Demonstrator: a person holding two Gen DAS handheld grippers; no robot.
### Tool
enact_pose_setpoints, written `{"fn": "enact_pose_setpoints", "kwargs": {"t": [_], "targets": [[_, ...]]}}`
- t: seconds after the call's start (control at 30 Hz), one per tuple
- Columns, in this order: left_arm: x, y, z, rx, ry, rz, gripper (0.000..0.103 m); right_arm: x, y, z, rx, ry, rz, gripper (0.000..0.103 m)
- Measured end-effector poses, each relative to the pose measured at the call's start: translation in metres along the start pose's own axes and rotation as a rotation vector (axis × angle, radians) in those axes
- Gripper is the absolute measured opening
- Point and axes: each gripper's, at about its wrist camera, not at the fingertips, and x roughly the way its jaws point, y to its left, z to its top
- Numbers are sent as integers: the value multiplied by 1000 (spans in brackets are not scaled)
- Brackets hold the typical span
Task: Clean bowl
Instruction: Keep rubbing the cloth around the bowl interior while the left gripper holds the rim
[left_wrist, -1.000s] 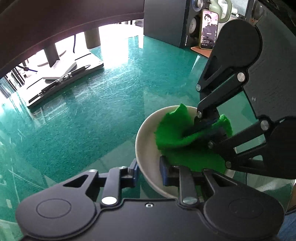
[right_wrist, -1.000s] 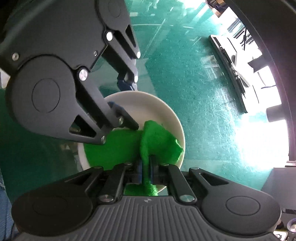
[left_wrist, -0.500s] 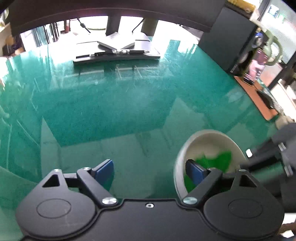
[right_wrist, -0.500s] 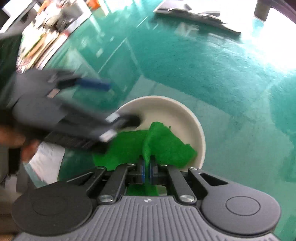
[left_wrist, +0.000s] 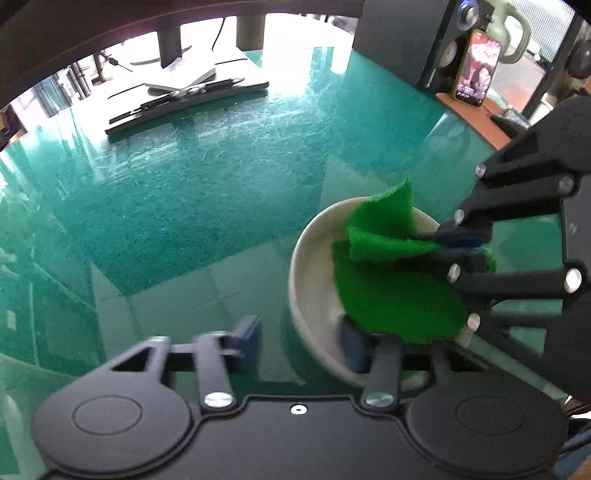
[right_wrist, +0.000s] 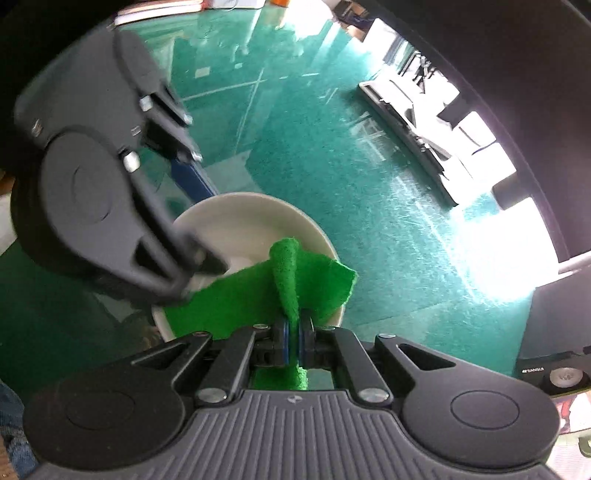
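Observation:
A white bowl (left_wrist: 314, 266) stands on the green glass table, also in the right wrist view (right_wrist: 251, 221). My right gripper (right_wrist: 293, 341) is shut on a folded green cloth (right_wrist: 295, 291) that lies partly inside the bowl; the cloth shows in the left wrist view (left_wrist: 391, 288) too. My left gripper (left_wrist: 301, 341) is open, its jaws straddling the bowl's near rim: one finger (left_wrist: 352, 345) inside the bowl, the other (left_wrist: 247, 338) outside. The right gripper (left_wrist: 458, 245) reaches in from the right in that view.
A flat black and white device (left_wrist: 184, 99) lies at the far side of the table, also in the right wrist view (right_wrist: 410, 125). A phone (left_wrist: 476, 70) on a stand and a black speaker (left_wrist: 402, 37) stand at the back right.
The left gripper opened, swung away from the bowl, then came back around its near rim. The right gripper kept hold of the cloth and shifted it inside the bowl.

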Motion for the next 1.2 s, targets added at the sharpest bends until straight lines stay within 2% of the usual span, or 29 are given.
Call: {"fn": "enact_pose_setpoints", "kwargs": {"t": [0.07, 0.27, 0.4, 0.5, 0.6, 0.7, 0.8, 0.83, 0.93, 1.0, 1.07, 1.2], "targets": [[1, -2, 3, 33, 3, -5, 21, 2, 1, -3, -9, 7, 11, 5], [8, 7, 11, 78, 12, -91, 20, 14, 4, 0, -55, 45, 89, 7], [11, -1, 14, 137, 19, -73, 21, 16, 7, 7, -89, 48, 155, 7], [12, -3, 14, 154, 22, -68, 21, 16, 9, 11, -144, 48, 111, 7], [12, -5, 14, 164, 19, -60, 22, 19, 9, 11, -205, 55, 4, 5], [12, -8, 13, 183, 14, -50, 22, 21, 19, 10, -289, -6, -71, 5], [11, -8, 12, 186, 11, -45, 22, 22, 29, 6, -374, -115, -111, 5], [11, -9, 12, 188, 10, -41, 22, 23, 27, 4, -362, -117, -104, 5], [10, -9, 11, 186, 5, -38, 23, 15, 16, 3, -296, -63, -39, 14], [10, -9, 11, 192, 2, -36, 23, -1, 6, -1, -240, -66, -3, 26], [10, -9, 10, 197, -2, -35, 23, -13, 1, -6, -229, -81, 21, 32], [10, -9, 10, 206, -2, -32, 23, -21, -2, -12, -238, -114, 51, 23]]}}
